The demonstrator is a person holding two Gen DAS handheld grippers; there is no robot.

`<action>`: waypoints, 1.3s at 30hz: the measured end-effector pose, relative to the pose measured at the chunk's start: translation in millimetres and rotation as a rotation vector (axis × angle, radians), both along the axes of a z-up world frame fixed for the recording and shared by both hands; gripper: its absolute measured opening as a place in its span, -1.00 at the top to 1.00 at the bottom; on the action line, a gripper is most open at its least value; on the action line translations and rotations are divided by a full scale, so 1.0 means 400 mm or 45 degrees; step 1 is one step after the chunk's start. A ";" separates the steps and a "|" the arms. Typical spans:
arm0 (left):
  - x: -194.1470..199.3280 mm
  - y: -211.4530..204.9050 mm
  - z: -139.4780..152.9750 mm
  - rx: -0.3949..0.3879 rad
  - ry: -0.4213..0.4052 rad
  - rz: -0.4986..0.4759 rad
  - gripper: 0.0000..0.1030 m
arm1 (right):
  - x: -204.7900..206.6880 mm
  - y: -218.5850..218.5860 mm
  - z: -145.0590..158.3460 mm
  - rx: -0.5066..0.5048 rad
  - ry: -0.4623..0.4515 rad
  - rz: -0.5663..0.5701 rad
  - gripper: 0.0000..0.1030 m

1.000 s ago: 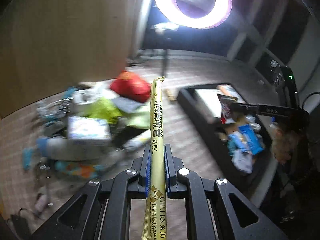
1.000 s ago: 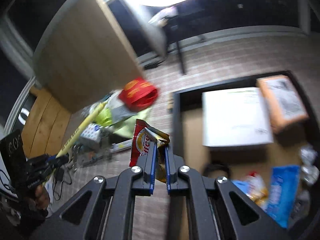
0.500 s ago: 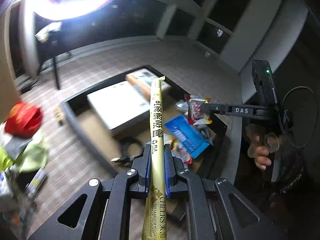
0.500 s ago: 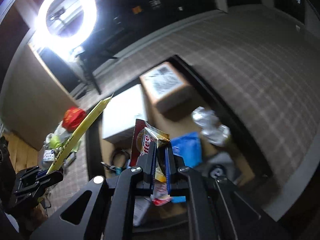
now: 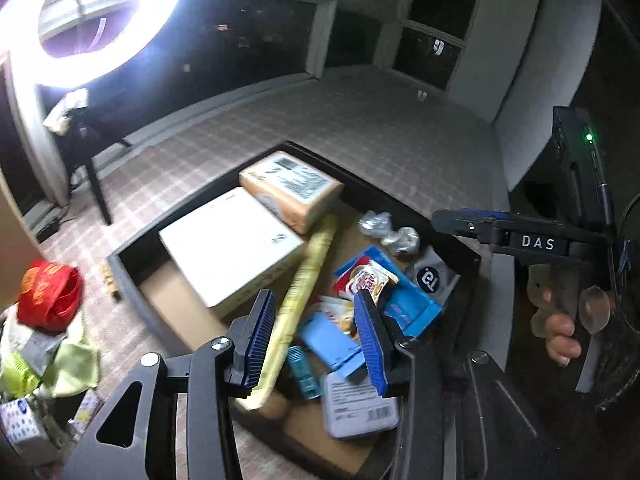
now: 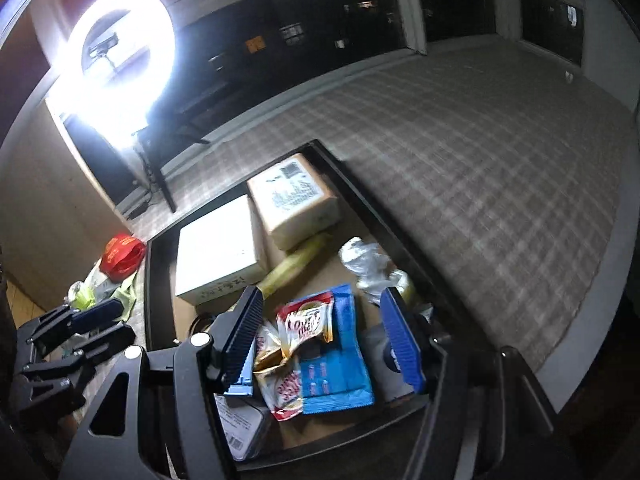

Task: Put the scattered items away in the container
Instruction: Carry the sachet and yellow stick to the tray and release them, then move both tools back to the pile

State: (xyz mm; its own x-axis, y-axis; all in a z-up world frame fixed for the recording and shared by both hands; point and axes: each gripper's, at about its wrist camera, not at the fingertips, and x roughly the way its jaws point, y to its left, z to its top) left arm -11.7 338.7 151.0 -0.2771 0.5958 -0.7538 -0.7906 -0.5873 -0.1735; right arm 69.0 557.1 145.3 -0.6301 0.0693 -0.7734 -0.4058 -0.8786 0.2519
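Both grippers, clamped a second ago, are opening over the container (image 5: 132, 280): left gripper (image 5: 316, 336) releases the yellow stick pack (image 5: 308, 276), right gripper (image 6: 320, 340) the snack packet (image 6: 308, 320). The long pack's near end overhangs the rim and may tip out.

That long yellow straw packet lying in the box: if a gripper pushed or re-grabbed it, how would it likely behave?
The long yellow straw packet looks thin and light, so a push would probably slide it along the white box. Its glossy wrapper may slip between pads. It lies propped at a slant over other items, so it could tip flat or roll when nudged.
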 end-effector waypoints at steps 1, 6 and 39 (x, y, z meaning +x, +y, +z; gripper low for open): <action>-0.005 -0.015 0.002 -0.001 0.004 0.014 0.27 | -0.008 -0.010 0.003 0.005 0.004 0.019 -0.17; -0.026 -0.123 0.001 -0.012 0.020 0.138 0.27 | -0.058 -0.083 0.015 0.021 0.018 0.129 -0.17; -0.148 -0.784 -0.170 -0.161 0.090 0.956 -0.32 | -0.464 -0.895 -0.132 0.015 -0.066 1.174 -0.17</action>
State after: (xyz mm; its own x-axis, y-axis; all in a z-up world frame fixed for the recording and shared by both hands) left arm -70.7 25.1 82.9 -0.6240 0.1390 -0.7689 -0.1784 -0.9834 -0.0330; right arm -116.6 199.2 92.4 -0.4046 -0.4348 -0.8045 0.4455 -0.8620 0.2419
